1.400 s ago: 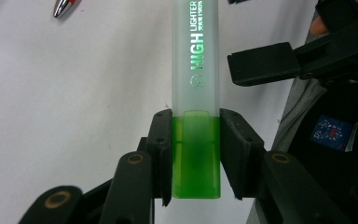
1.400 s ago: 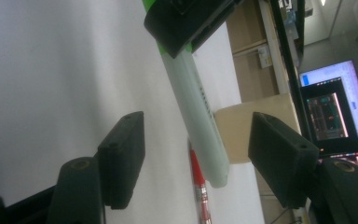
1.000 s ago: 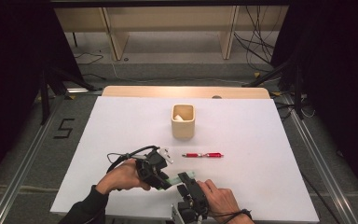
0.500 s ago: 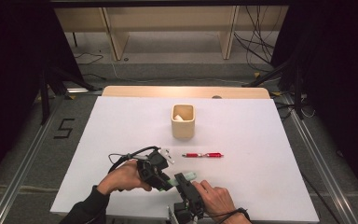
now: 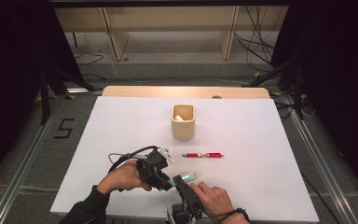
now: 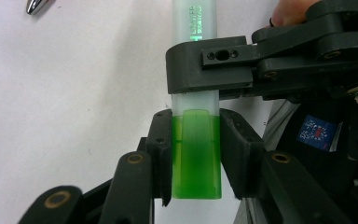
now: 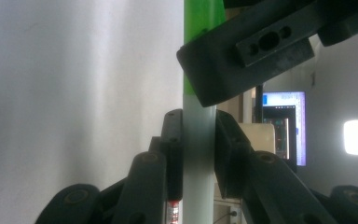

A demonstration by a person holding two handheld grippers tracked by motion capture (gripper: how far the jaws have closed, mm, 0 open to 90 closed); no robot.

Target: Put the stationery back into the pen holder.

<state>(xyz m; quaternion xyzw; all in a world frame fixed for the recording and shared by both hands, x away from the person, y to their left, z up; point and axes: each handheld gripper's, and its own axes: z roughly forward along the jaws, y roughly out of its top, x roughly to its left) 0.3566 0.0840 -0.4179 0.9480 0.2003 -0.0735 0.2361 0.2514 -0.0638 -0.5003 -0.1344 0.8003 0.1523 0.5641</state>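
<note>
On the white table [image 5: 261, 140], the left gripper [image 6: 196, 154] pinches the green cap of a highlighter [image 6: 196, 116] near the front edge. The right gripper [image 7: 198, 154], jaws just closing, clamps its pale barrel.

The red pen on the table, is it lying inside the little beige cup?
No, the red pen lies flat on the white table, in front of the beige cup and apart from it.

- highlighter [image 6: 196, 154]: bright green cap, translucent whitish barrel with green print
- left gripper [image 6: 196, 140] and right gripper [image 7: 198, 154]: black jaws
- pen [image 5: 203, 155]: red with silver parts
- cup [image 5: 183, 121]: pale beige
- table [image 5: 261, 140]: plain white
</note>
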